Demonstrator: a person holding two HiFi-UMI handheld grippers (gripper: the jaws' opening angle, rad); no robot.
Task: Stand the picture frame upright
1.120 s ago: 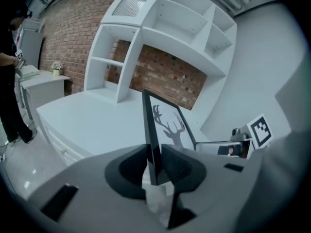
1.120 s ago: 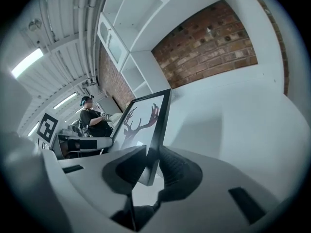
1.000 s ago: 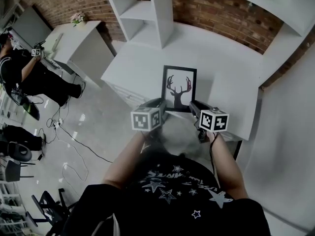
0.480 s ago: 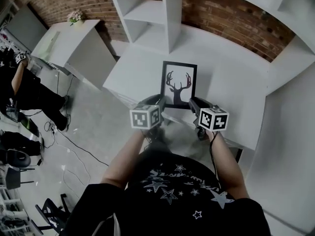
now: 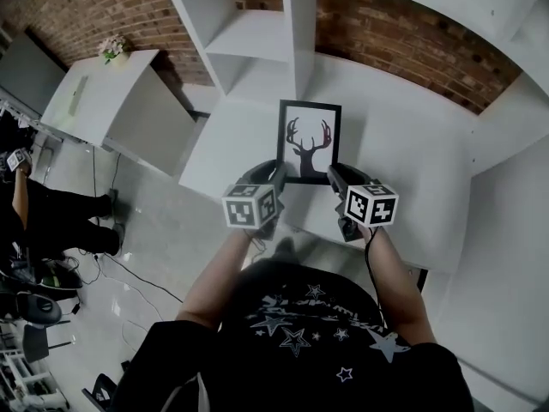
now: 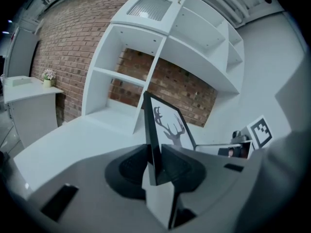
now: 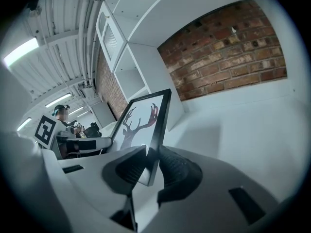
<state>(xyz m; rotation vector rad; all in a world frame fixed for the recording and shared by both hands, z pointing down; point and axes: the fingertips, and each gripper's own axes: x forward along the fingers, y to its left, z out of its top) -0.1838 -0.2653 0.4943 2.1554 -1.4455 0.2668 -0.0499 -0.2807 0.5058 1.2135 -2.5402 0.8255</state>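
A black picture frame (image 5: 307, 141) with a deer-antler print is held above the white desk (image 5: 403, 157), carried between both grippers. My left gripper (image 5: 276, 175) is shut on the frame's lower left edge (image 6: 151, 144). My right gripper (image 5: 334, 177) is shut on the frame's lower right edge (image 7: 154, 144). In the left gripper view the print (image 6: 170, 127) faces right; in the right gripper view the print (image 7: 138, 123) faces left. The frame tilts back, its top toward the brick wall. Its lower edge is hidden behind the grippers.
A white open shelf unit (image 5: 257, 33) stands on the desk's back left by the brick wall (image 5: 386, 33). A second white desk (image 5: 103, 93) with a small flower pot (image 5: 113, 50) lies to the left. Another person (image 5: 34, 213) stands at far left over floor cables.
Both grippers have carried the frame forward over the desk, toward the shelf unit and brick wall. The grip on the frame looks unchanged.
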